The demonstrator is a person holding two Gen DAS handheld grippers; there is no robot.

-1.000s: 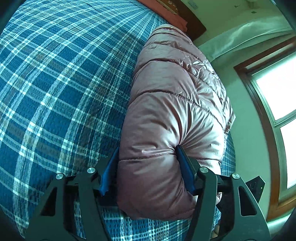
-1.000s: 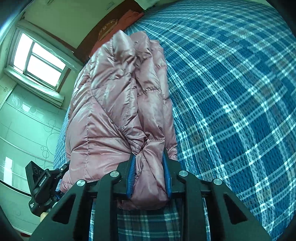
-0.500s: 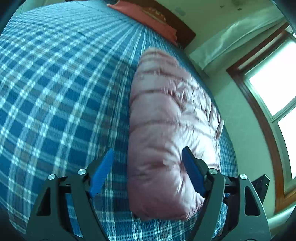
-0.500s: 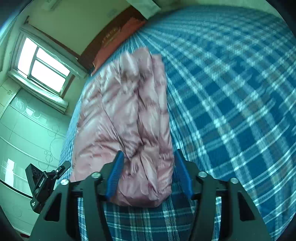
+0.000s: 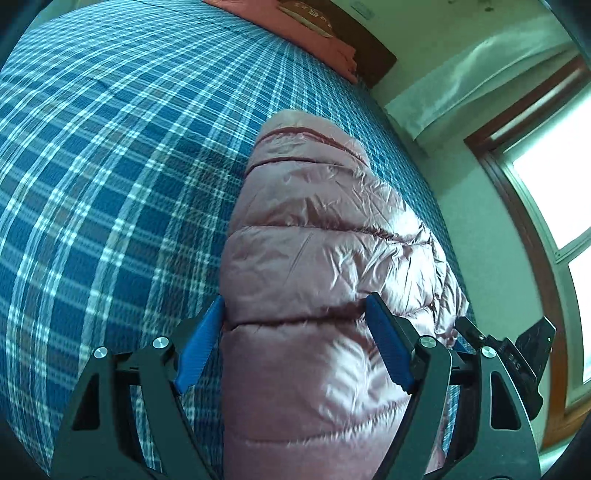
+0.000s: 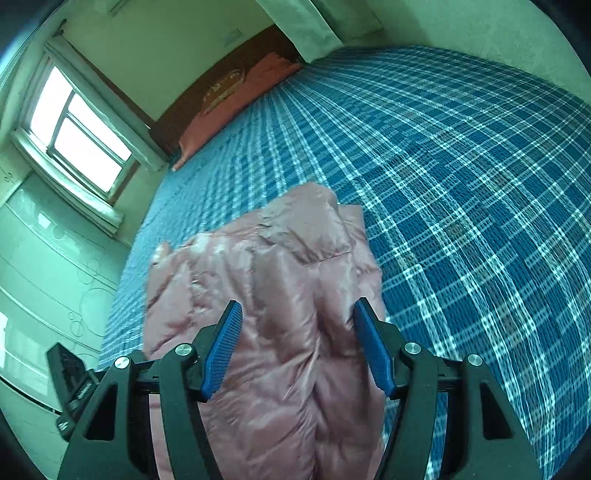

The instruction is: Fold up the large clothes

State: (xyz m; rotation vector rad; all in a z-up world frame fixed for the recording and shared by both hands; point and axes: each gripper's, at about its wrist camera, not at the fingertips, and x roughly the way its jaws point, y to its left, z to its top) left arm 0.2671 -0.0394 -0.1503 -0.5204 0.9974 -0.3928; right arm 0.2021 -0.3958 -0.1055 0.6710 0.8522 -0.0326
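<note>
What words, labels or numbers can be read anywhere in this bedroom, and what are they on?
No text here can be read for certain.
Headboard: pale lettering on a tan emblem, upside down and blurred; unreadable.
Black part at the frame edge, in both views: tiny white marks, too small to read.
Jacket: no text seen.
Bedspread: no text seen.

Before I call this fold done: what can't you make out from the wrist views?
- Puffer jacket near end: cut off by the bottom edge, both views.
- Its underside on the plaid bedspread: hidden by its own bulk.
- Headboard emblem: too small.
</note>
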